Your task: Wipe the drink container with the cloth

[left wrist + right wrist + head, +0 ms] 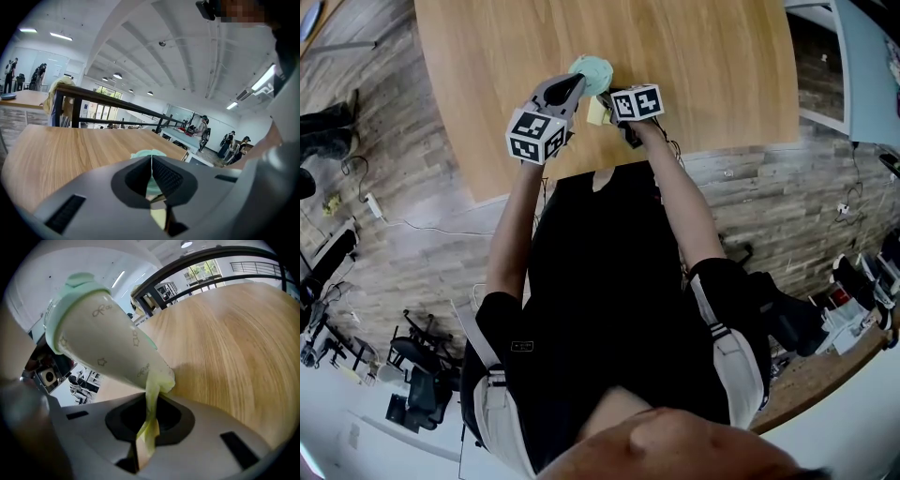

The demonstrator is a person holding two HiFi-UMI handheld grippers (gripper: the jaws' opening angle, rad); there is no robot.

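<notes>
**Desk:** What have the jaws got?

**Photographer:** The right gripper [147, 423] is clamped on a strip of yellow cloth [153, 397]. The strip runs up and bunches against the narrow end of the cup [103, 329], so the base is hidden. The left gripper [151, 163] has its pads pressed together, nipping the cup at its mint lid [149, 153]. The pinch point itself sits behind the pads and is hard to make out.

**Desk:** The count?

**Photographer:** One cup, one cloth, two grippers, one wooden table [225, 333].

**Desk:** And the cup?

**Photographer:** Pale cream, widening towards the lid, printed with faint bows and stars. It is tilted over the table, lid end high, close to the table's near edge. In the head view only the lid shows past the grippers; the body is covered. Figures beyond the table's far side are too small to describe.
</notes>
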